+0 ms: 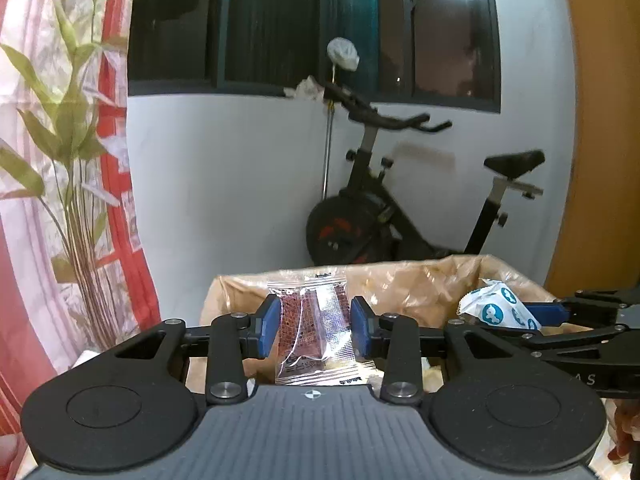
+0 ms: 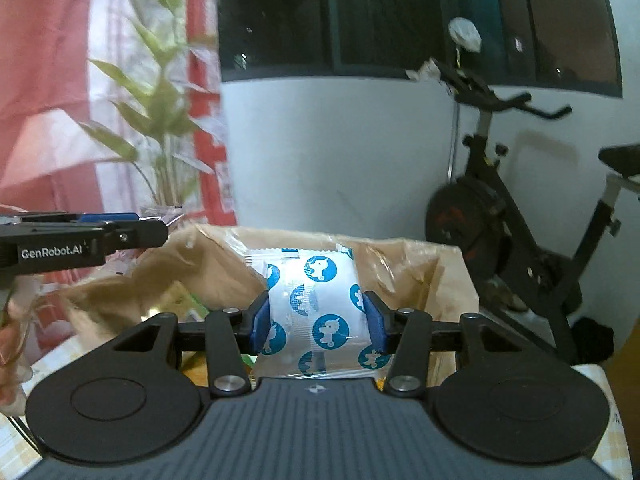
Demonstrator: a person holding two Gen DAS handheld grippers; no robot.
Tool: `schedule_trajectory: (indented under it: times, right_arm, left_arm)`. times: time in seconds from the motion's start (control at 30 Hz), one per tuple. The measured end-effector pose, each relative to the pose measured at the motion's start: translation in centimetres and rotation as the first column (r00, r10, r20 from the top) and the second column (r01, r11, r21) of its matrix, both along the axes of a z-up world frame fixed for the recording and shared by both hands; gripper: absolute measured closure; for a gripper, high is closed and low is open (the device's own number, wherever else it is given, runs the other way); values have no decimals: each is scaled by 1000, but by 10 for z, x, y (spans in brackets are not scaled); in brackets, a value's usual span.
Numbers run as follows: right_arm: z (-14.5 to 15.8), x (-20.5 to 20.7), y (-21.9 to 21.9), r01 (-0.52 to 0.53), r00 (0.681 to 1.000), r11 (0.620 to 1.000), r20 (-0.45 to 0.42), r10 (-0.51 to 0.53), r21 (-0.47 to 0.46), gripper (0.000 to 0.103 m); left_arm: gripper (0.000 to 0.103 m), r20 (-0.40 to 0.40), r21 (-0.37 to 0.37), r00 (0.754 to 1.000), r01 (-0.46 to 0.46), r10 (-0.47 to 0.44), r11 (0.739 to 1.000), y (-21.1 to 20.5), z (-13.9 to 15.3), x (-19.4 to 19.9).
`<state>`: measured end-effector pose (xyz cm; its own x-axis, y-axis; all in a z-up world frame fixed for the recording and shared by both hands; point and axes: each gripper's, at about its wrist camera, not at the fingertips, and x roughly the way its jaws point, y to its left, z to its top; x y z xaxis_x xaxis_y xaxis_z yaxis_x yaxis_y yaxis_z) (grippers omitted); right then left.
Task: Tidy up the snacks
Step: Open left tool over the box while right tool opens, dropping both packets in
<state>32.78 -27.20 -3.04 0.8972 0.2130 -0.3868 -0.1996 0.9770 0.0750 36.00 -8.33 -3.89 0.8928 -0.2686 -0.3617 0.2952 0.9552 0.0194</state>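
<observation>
In the left wrist view, the left tool [image 1: 313,327] was closed on a small clear packet [image 1: 313,322] with a dark red, brown content; its two blue pads [image 1: 269,326] pressed the packet from both sides, and the packet stood upright between them. The packet was held in the air over the near edge of a brown paper bag [image 1: 404,284], which was open at the top. At the right edge of this view the right tool [image 1: 552,312] came in from the side, and a white packet with blue round pictures [image 1: 496,308] was seen at its tip, also over the bag. Behind the bag there was a white wall, a dark window [image 1: 312,24], a black exercise bike [image 1: 400,200], a green plant [image 1: 68,140] and a red and white curtain [image 1: 120,120]. In the right wrist view, the right tool [image 2: 318,320] was partly closed and held the white packet with blue round pictures [image 2: 316,304] firmly between its blue pads [image 2: 260,322]; the packet was wide and filled the whole gap. It was over the open brown paper bag [image 2: 420,264], near the edge of the bag closest to the camera. At the left edge the left tool [image 2: 132,226] was seen from the side, with the mark "GenRobot.AI" on its black body, and I could not tell its grip from this view. A small part of the tabletop [image 2: 600,380] with a light checked cloth showed at the lower right corner, under the bag.
</observation>
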Motion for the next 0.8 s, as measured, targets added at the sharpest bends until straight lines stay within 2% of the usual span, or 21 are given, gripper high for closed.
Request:
schedule_trajectory:
  times: [0.1,0.2,0.27,0.33,0.37,0.4,0.47,0.8]
  right_arm:
    - [-10,7,1,20,999,999,-41,-21,-35,53]
    - [-18,8,-1,33,997,999,-66,-35,-38,52]
    - [-19,6,-4,34,997,999,-74,-36,-37,50]
    - [-17,4,-4,33,997,999,-69,-35,-33,39]
    - [-15,2,-5,39,997,999,-63,-41,-30,29]
    - [-13,0,-5,47,997,999,-56,-49,-26,25]
    - [-9,-6,-6,51,998,998,-46,-52,-22,24]
    - [8,-40,-4,99,995,995,-32,-99,0,6]
  left_arm:
    - [60,-26,10,1000,0,1,1000,0,-6,4]
    - [52,-47,15,999,19,-18,1000,3,-11,5]
    - [34,-54,18,998,32,-31,999,6,-12,2]
    - [23,-45,16,998,33,-32,999,7,-11,-2]
    - [19,-38,16,999,31,-30,999,8,-10,-4]
    - [17,-35,16,999,30,-30,999,9,-8,-7]
    - [11,-34,15,999,27,-27,1000,10,-4,-11]
    - [8,-57,-12,998,-20,20,1000,25,15,-40]
